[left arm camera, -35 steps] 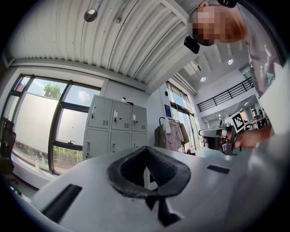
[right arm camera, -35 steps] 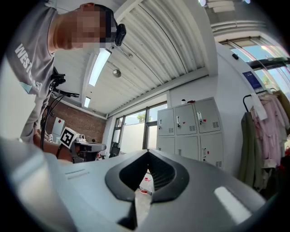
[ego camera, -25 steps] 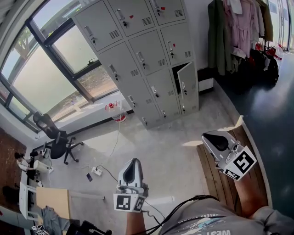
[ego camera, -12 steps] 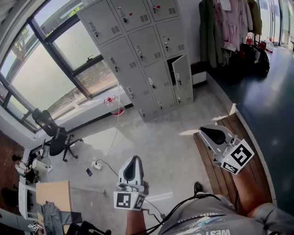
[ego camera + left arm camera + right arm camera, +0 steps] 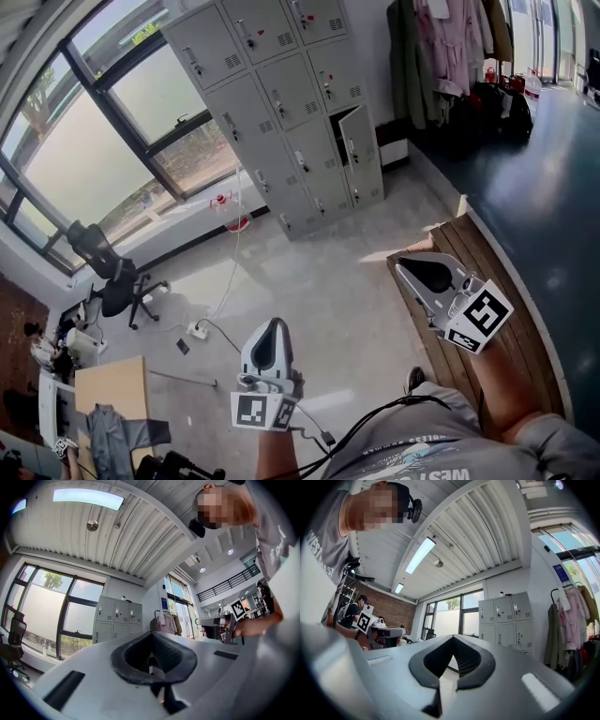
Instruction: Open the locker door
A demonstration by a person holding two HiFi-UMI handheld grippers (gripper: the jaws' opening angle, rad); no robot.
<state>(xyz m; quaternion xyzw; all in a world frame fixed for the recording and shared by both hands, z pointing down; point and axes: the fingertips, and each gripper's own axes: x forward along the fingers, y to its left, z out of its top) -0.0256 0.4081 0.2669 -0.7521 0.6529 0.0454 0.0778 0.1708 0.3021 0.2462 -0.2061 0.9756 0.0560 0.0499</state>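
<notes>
Left gripper (image 5: 272, 330) and right gripper (image 5: 401, 266), both closed, hang far from ajar locker door (image 5: 354, 142).

Grey locker door (image 5: 357, 142), ajar, right column of locker bank (image 5: 272, 98)

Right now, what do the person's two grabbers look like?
Both are smooth white wedge-shaped shells, the left gripper and right gripper, each with a dark ribbed hollow on top. Each carries a cube of black-and-white square markers. A black cable runs by the grey T-shirt.
</notes>
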